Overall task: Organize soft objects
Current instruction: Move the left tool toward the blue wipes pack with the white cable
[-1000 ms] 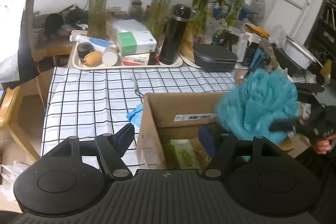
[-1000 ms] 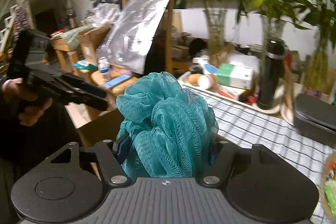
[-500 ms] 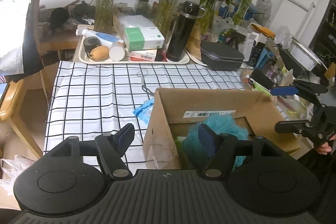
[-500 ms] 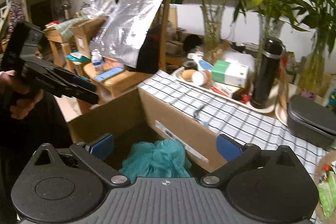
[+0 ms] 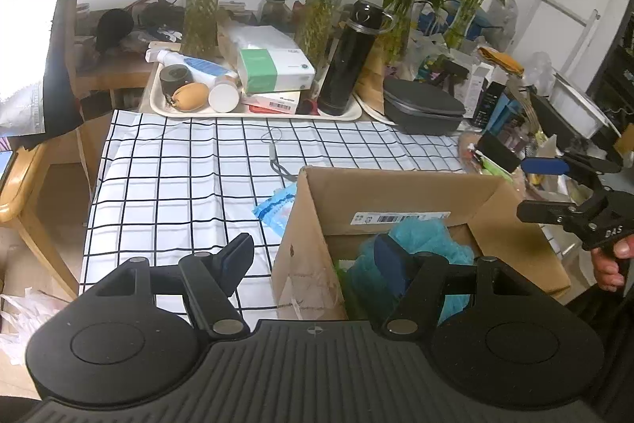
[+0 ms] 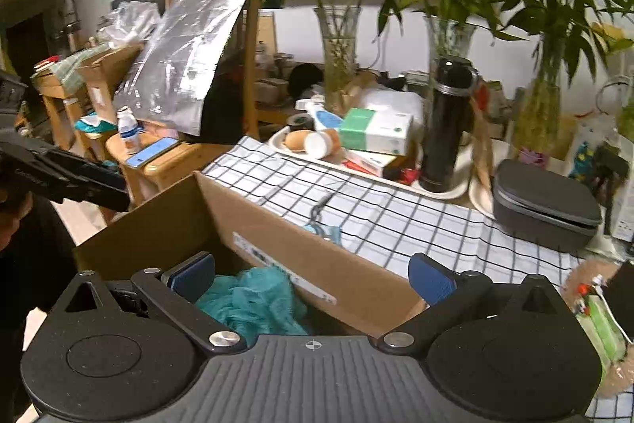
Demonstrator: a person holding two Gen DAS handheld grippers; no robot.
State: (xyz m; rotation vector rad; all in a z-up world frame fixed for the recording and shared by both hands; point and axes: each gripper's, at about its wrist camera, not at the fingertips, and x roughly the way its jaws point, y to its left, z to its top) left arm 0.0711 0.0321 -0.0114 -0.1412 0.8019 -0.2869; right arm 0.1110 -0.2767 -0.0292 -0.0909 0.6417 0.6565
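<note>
A teal mesh bath sponge (image 5: 430, 238) (image 6: 253, 300) lies loose inside the open cardboard box (image 5: 396, 191) (image 6: 253, 221) on the checked tablecloth. My right gripper (image 6: 311, 274) hovers over the box's near edge, open wide, with the sponge below it and touching neither blue pad. In the left wrist view the right gripper (image 5: 535, 189) is at the box's right side, a hand on its grip. My left gripper (image 5: 313, 252) is open above the box's near left corner, holding nothing. Its right finger hides part of the sponge.
A blue packet (image 5: 275, 209) and a cord lie on the cloth beside the box. Behind stand a tray (image 5: 158, 106) of bottles and boxes, a black flask (image 5: 348, 62), a grey case (image 5: 424, 106) and glass vases of bamboo. A phone (image 6: 152, 151) lies on a wooden stool at left.
The right gripper opened and let go of the teal sponge, which dropped into the box. The left gripper has stayed open and almost still.
</note>
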